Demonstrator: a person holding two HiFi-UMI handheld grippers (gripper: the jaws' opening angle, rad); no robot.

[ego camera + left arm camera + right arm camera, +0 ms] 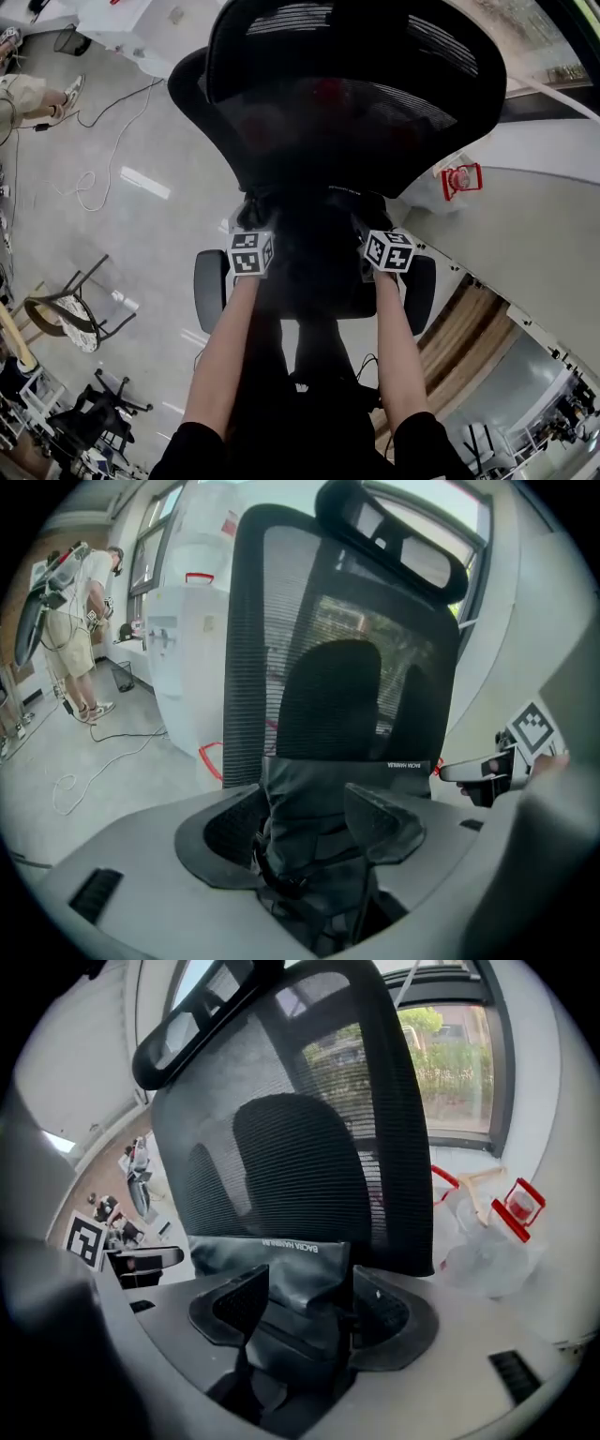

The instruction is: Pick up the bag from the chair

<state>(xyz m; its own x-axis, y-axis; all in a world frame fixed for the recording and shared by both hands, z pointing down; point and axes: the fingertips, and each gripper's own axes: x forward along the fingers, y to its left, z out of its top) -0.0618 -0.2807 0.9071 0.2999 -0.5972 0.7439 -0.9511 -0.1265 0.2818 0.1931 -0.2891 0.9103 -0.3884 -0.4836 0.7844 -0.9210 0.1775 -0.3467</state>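
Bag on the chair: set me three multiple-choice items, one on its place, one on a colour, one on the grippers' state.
1. Where is the bag? A floor; B on the chair, against its back; C table.
2. The chair's mesh is: A black; B white; C red.
3. The jaws: A both shut on the bag; B both open, bag between; C only left open.
Key: B, both gripper views show it there; A, dark mesh in every view; B, left gripper and right gripper jaws stand apart around it.
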